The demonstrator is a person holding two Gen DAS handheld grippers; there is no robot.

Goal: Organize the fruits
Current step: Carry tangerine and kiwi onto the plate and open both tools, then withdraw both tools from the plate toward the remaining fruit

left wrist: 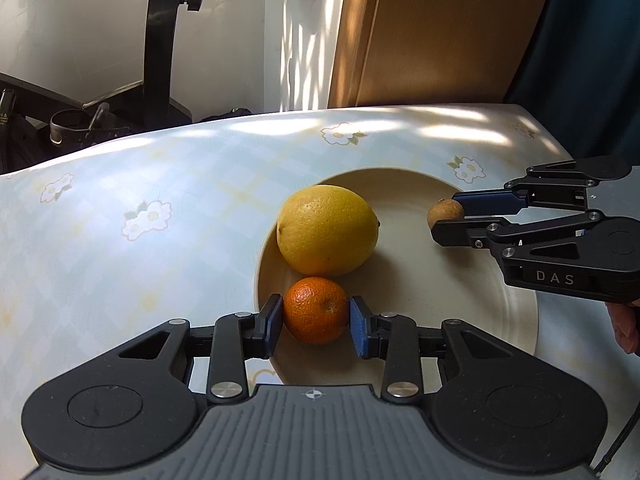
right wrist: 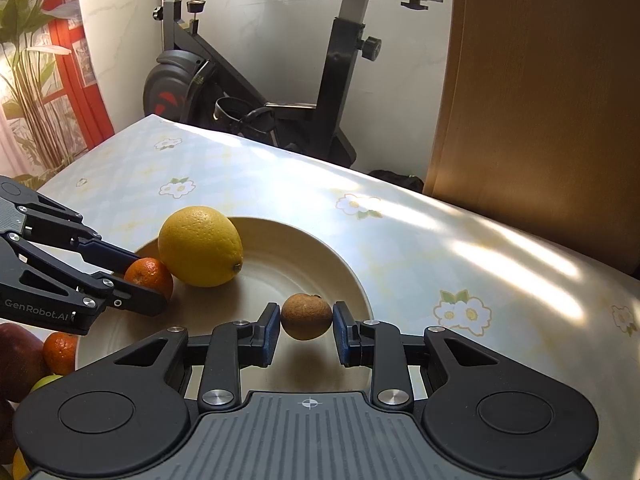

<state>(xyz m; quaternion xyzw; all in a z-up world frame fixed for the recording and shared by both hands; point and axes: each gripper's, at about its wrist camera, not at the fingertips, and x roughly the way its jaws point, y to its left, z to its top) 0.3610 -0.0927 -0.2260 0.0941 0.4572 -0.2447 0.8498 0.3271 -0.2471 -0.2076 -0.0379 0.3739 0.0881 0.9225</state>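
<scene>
A cream plate (left wrist: 460, 320) (right wrist: 332, 264) lies on the flowered tablecloth with a large yellow lemon (left wrist: 327, 230) (right wrist: 200, 246) on its left side. My left gripper (left wrist: 316, 318) (right wrist: 146, 276) is shut on a small orange mandarin (left wrist: 316, 310) (right wrist: 150, 276), held over the plate's near left part just in front of the lemon. My right gripper (right wrist: 306, 322) (left wrist: 448, 216) is shut on a small brown round fruit (right wrist: 307, 316) (left wrist: 445, 214), hanging a little above the plate's right side; its shadow falls on the plate below.
More fruit lies at the right wrist view's lower left: a dark red apple (right wrist: 18, 356), another mandarin (right wrist: 60, 352) and something yellow-green (right wrist: 46, 382). An exercise bike (right wrist: 248, 80) stands behind the table, a wooden panel (right wrist: 540, 100) at the right. A hand (left wrist: 626, 322) holds the right gripper.
</scene>
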